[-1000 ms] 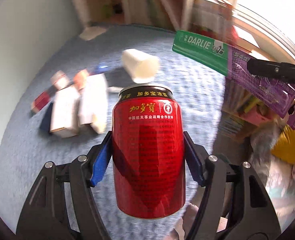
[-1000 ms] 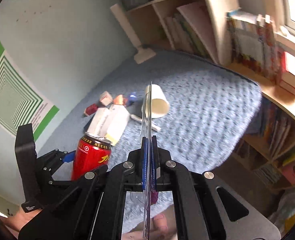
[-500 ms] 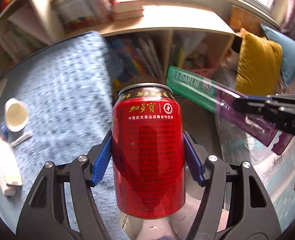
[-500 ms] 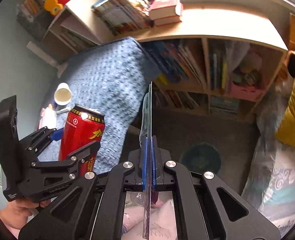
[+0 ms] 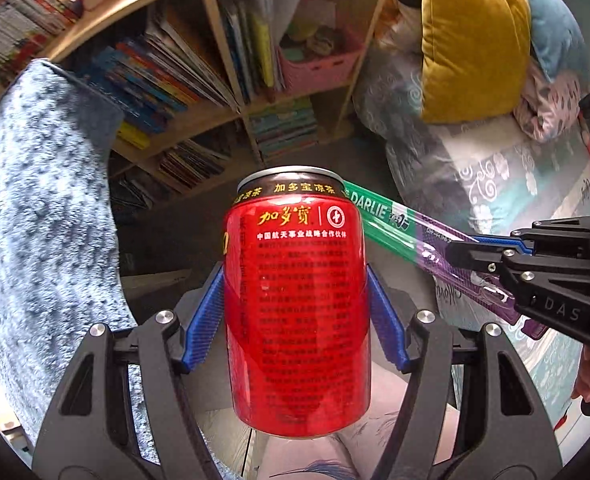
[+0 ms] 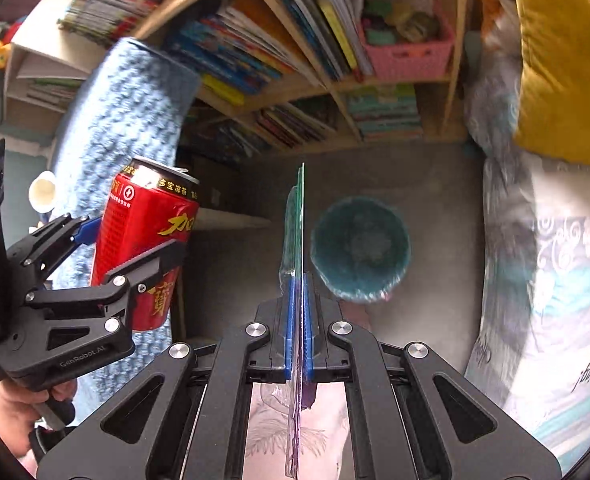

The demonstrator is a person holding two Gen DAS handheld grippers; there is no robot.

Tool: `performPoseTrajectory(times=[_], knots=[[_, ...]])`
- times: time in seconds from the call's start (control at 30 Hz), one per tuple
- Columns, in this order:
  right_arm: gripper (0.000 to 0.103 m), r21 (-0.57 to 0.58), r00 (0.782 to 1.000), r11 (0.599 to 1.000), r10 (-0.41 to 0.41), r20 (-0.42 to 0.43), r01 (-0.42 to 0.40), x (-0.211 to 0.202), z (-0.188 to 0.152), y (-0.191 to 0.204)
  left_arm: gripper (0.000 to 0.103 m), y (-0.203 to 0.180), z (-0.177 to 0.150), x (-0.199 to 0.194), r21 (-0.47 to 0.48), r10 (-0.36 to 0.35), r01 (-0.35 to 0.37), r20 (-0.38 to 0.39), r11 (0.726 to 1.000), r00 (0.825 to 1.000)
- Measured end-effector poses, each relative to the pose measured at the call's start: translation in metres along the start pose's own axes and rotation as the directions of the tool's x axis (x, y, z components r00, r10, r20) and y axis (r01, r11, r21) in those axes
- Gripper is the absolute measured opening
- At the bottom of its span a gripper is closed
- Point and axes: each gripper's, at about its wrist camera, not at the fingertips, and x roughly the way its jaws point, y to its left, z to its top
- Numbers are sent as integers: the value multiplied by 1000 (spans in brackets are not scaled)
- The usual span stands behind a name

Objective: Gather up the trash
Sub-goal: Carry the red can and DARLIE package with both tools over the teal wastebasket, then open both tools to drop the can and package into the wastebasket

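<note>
My left gripper (image 5: 295, 304) is shut on an upright red drink can (image 5: 297, 304), held in the air; the can also shows at the left of the right wrist view (image 6: 145, 240). My right gripper (image 6: 298, 280) is shut on a flat green and purple Darlie blister pack (image 6: 299, 216), seen edge-on; the pack shows side-on in the left wrist view (image 5: 399, 228). A teal round bin (image 6: 361, 248) stands on the grey floor just right of the pack's tip and below it.
A wooden bookshelf (image 6: 327, 80) full of books and a pink basket (image 6: 409, 54) stands behind the bin. A blue knitted cover (image 5: 27, 220) lies at the left with a white paper cup (image 6: 43, 194) on it. A bed with a yellow pillow (image 5: 471, 40) is at the right.
Both grippers have swung right, away from the blue cover and its boxes, toward the bookshelf and floor. The teal bin has come closer and larger under the right gripper. Both grips are unchanged.
</note>
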Motion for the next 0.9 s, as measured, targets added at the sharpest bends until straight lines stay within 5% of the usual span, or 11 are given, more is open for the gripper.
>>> performPoseTrajectory(times=[0.73,0.87,0.9], knots=[[5,195,987,981,31,-158,1,122,7,-74,65,-9,26,147,69,3,11,-196,998,981],[11,231,987,973,38,-155,-1,132,6,-83,68,-12,25,161,84,3,15,-217,996,976],[19,233,988,973,28,-150,8,132,7,-85,76,-13,26,164,82,-1,19,-222,996,975]])
